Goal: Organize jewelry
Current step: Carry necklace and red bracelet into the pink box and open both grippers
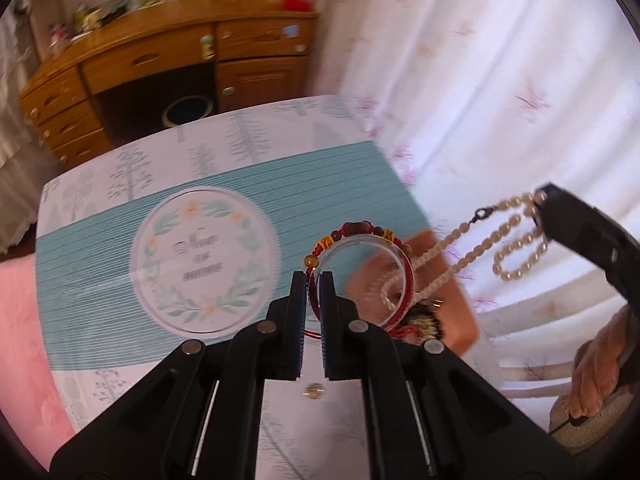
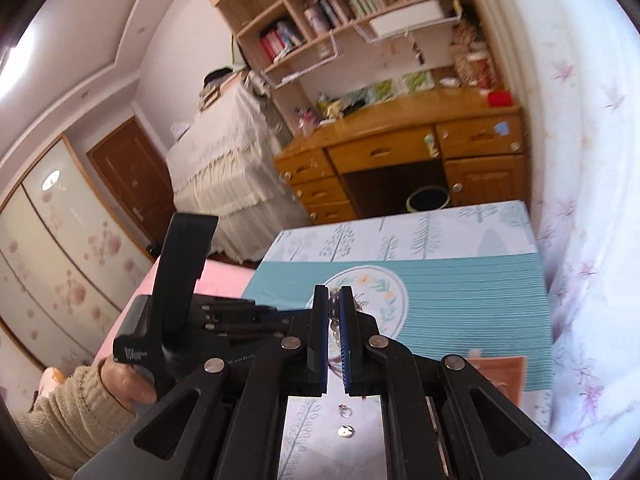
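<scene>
Red beaded cord bracelet with clear bangle (image 1: 360, 276): 1, clamped in left gripper (image 1: 313, 280) above table | white pearl necklace (image 1: 516, 240): 1, pinched in right gripper (image 2: 333, 296) | teal striped mat (image 1: 248, 208): 1, medallion script unreadable | small loose beads (image 2: 345, 420): 2

Blue-green mat (image 1: 100, 248) with thin stripes and a white circle of green leaves. White tablecloth (image 1: 224, 140) with grey-blue trees. Red, yellow and brown bead bracelet (image 1: 352, 236). Creamy white pearl necklace (image 1: 516, 252). White curtain (image 1: 500, 80) with pink flowers. Honey-brown desk (image 2: 400, 152).
</scene>
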Demonstrator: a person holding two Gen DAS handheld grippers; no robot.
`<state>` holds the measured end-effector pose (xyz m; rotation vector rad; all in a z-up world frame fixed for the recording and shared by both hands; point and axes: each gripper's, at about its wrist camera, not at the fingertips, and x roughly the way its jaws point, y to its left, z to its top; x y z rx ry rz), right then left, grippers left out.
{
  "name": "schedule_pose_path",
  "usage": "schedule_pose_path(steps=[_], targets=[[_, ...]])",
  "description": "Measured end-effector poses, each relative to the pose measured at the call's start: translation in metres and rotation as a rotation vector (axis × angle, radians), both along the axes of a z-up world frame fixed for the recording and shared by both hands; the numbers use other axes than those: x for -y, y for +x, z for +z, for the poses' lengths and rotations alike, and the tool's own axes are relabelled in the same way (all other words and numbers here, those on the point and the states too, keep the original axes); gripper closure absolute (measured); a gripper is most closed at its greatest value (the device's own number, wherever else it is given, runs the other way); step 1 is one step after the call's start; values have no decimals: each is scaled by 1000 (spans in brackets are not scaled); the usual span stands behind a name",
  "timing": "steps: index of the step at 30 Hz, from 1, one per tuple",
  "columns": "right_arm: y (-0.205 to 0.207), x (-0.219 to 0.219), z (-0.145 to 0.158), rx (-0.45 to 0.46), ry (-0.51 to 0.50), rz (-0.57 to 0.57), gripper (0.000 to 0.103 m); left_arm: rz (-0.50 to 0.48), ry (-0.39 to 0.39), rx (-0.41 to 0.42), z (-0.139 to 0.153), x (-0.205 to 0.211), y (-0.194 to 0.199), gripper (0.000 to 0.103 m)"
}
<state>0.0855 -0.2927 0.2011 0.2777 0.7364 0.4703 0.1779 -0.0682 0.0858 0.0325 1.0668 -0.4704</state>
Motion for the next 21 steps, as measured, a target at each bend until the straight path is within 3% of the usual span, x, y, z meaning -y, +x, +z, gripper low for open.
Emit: schedule_pose_path(steps=[3,8,13,21], targets=[[-19,22,9,10,-3,-33,99,-44,-7,1,0,27,-12,99],[-49,60,7,-7,-16,-90,99,-77,-7,-33,-23,67,-21,99],[-66,91,-10,-37,-16,-132,99,-86,13,-106,-70,98,-21,99],[-55,108,-45,-80,-6,-150,99,-99,27,-230,-135,124,-39,99]])
